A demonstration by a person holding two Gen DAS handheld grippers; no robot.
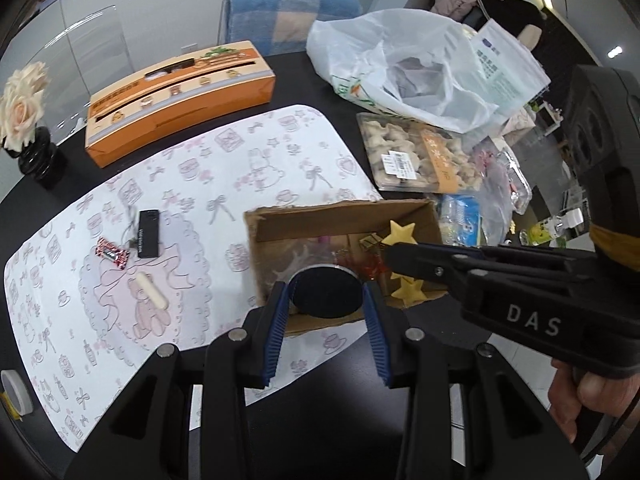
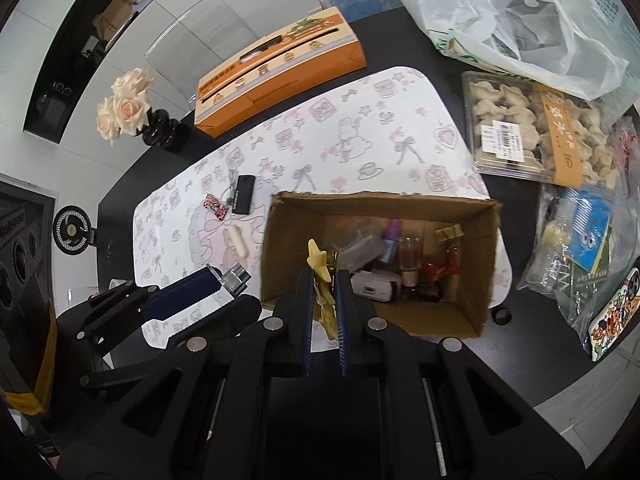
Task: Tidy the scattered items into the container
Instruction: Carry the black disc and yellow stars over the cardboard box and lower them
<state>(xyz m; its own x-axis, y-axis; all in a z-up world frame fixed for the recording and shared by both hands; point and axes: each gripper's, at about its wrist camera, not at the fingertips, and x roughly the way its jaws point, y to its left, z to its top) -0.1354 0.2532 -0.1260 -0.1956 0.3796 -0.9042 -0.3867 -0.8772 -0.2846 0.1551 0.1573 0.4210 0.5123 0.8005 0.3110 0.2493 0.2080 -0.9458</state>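
An open cardboard box [image 1: 344,212] [image 2: 384,204] stands on a patterned mat and holds small bottles, a binder clip and other bits. My left gripper [image 1: 326,288] [image 2: 224,280] is shut on a round black tin with a silver rim [image 1: 324,300] [image 2: 236,274], held at the box's near left corner. My right gripper [image 2: 324,274] [image 1: 394,256] is shut on a yellow star-shaped clip [image 2: 318,262] [image 1: 402,232] above the box's inside. On the mat to the left lie a black stick [image 1: 149,233] [image 2: 243,194], a red-and-white wrapped sweet [image 1: 112,254] [image 2: 216,207] and a cream-white stick [image 1: 154,294] [image 2: 240,242].
The patterned mat [image 1: 248,160] covers a black table. An orange carton [image 1: 180,96] and a flower vase [image 1: 36,152] stand at the back left. To the right are a white plastic bag [image 1: 400,68], a dumpling tray [image 1: 416,156] and packets [image 2: 584,236]. A tape roll [image 1: 16,394] is near left.
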